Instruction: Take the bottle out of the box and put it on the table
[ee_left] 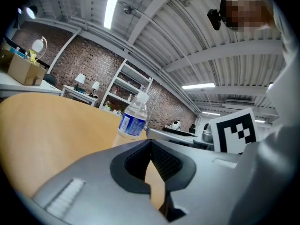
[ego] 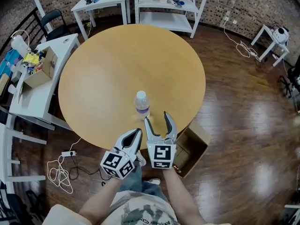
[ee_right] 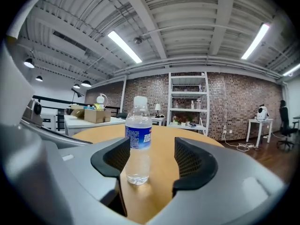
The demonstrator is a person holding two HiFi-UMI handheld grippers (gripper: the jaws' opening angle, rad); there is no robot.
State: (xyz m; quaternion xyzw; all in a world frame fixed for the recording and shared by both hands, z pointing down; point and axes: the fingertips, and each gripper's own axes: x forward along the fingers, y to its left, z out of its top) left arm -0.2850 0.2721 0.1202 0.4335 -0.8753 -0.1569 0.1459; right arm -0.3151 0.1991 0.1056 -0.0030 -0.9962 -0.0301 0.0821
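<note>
In the head view, the bottle (ego: 142,104) stands upright on the round table (ego: 108,64) near its near edge, with the open box (ego: 199,146) on the floor to the right. The left gripper view shows the left gripper (ee_left: 151,143) with its jaws together and empty, the bottle (ee_left: 133,121) farther off. The right gripper view shows the right gripper (ee_right: 151,158) with its jaws wide apart and the bottle (ee_right: 138,139) just beyond them, untouched.

Bottle (ego: 142,104): on desk (ego: 108,64), by its near edge.
Box (ego: 193,146): on floor (ego: 243,107), right of desk's near edge.
Right claw (ego: 157,117): just near of bottle.

Brick wall (ee_right: 234,102), white shelving (ego: 166,18), wood floor (ego: 243,125).
</note>
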